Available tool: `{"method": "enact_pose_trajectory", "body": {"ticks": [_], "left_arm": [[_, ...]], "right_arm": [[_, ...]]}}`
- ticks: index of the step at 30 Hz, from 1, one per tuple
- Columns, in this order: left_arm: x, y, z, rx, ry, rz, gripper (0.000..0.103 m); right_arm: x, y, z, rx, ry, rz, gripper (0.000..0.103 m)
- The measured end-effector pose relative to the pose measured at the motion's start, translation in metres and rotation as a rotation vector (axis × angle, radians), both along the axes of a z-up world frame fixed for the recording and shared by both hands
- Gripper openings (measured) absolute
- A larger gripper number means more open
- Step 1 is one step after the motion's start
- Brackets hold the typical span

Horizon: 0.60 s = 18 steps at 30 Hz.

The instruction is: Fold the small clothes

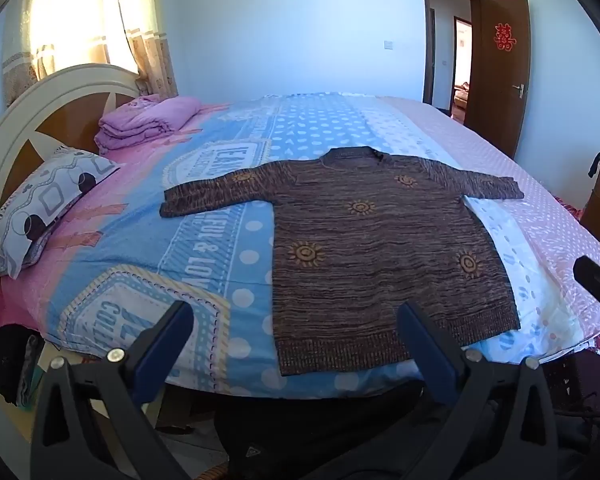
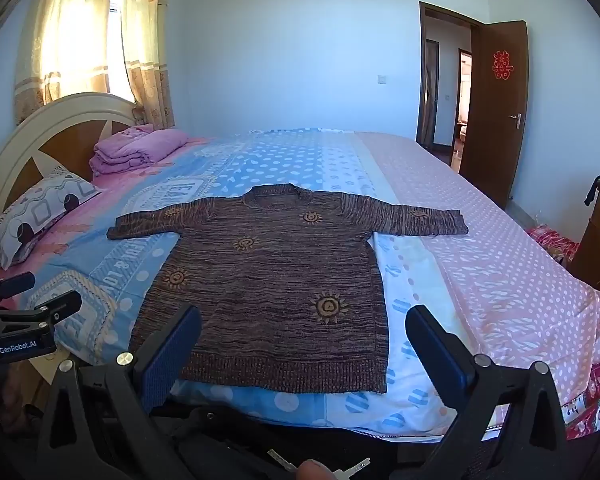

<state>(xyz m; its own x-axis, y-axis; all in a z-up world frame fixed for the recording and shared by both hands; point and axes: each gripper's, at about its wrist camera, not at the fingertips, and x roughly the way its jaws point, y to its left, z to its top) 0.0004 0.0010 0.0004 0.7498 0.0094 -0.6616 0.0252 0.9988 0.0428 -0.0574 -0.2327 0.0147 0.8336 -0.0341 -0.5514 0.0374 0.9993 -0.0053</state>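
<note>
The brown knitted sweater with orange sun motifs (image 1: 380, 248) lies flat, sleeves spread, on the blue-and-pink patterned bed (image 1: 204, 240), hem toward me. I judge it soft, floppy and fairly thick, so I'd pinch a sleeve cuff or hem corner. My left hand-held gripper (image 1: 296, 332) and right hand-held gripper (image 2: 304, 336) both gape, empty. The right view alone shows the left unit's branded body; the left view shows only a dark edge of the right one.
</note>
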Motion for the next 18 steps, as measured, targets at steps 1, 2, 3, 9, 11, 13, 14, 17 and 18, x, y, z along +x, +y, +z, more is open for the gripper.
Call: {"method": "enact_pose_trajectory", "body": {"ticks": [1, 2, 3, 9, 11, 13, 14, 17, 18], "left_arm": [[-0.001, -0.001, 0.0, 0.012, -0.017, -0.007, 0.103], [-0.002, -0.001, 0.0, 0.013, -0.017, -0.007, 0.103], [-0.002, -0.001, 0.0, 0.014, -0.017, -0.006, 0.103], [-0.004, -0.004, 0.0, 0.017, -0.019, -0.007, 0.103], [0.002, -0.004, 0.007, 0.004, -0.018, -0.007, 0.103], [0.003, -0.004, 0.008, 0.002, -0.018, -0.011, 0.103], [0.004, -0.005, 0.009, 0.002, -0.02, -0.012, 0.103], [-0.002, -0.003, 0.009, 0.0, -0.037, -0.012, 0.103], [-0.002, -0.004, 0.01, 0.001, -0.04, -0.013, 0.103]], "right_arm": [[0.0, 0.0, 0.0, 0.004, 0.005, 0.0, 0.102], [0.0, -0.001, 0.0, 0.005, 0.004, 0.002, 0.102], [0.0, -0.001, 0.0, 0.005, 0.002, 0.003, 0.102], [0.003, -0.005, -0.003, 0.005, 0.004, 0.007, 0.102], [0.003, -0.011, -0.012, 0.01, 0.006, -0.003, 0.102], [0.003, -0.007, -0.007, 0.009, 0.004, -0.011, 0.102], [0.003, -0.007, -0.007, 0.009, 0.004, -0.012, 0.102], [0.003, -0.007, -0.006, 0.014, 0.007, -0.012, 0.102], [0.003, -0.007, -0.006, 0.016, 0.009, -0.013, 0.102]]}}
